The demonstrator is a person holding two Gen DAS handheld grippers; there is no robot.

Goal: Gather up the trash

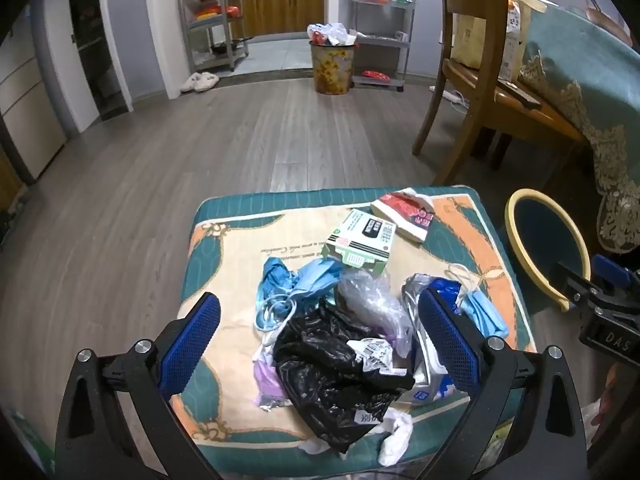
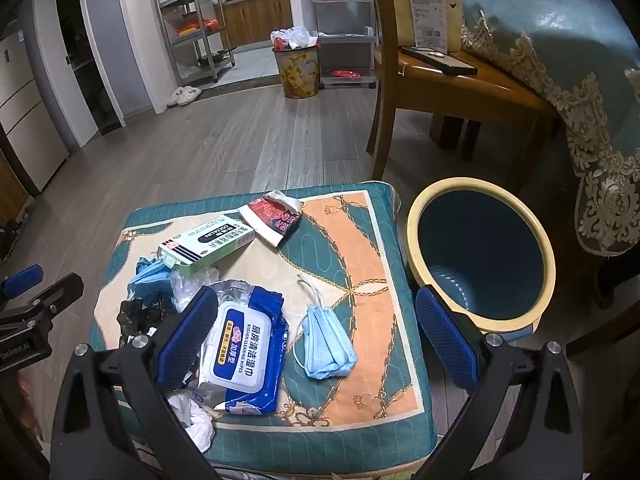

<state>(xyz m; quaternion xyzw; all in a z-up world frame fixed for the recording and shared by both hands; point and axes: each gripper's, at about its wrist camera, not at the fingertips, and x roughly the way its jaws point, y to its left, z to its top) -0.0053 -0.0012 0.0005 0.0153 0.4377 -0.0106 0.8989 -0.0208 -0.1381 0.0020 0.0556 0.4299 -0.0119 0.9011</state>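
Note:
Trash lies on a patterned cushion (image 1: 232, 264) (image 2: 360, 248). In the left wrist view my left gripper (image 1: 324, 340) hangs open above a crumpled black bag (image 1: 332, 368), clear plastic (image 1: 372, 300) and blue masks (image 1: 296, 284). A green-and-white box (image 1: 360, 240) (image 2: 208, 246) and a red-and-white wrapper (image 1: 408, 210) (image 2: 276, 216) lie farther back. In the right wrist view my right gripper (image 2: 316, 336) is open over a blue wipes pack (image 2: 244, 352) and a folded blue mask (image 2: 326, 344), touching neither. A blue bin with a yellow rim (image 2: 480, 256) (image 1: 548, 240) stands right of the cushion.
A wooden chair (image 1: 480, 80) (image 2: 440, 80) and a table with a teal lace-edged cloth (image 2: 560, 60) stand at the right. A full flowered wastebasket (image 1: 332, 64) (image 2: 300, 68) and metal shelves (image 1: 216, 12) are across the wood floor. Slippers (image 1: 200, 80) lie by the doorway.

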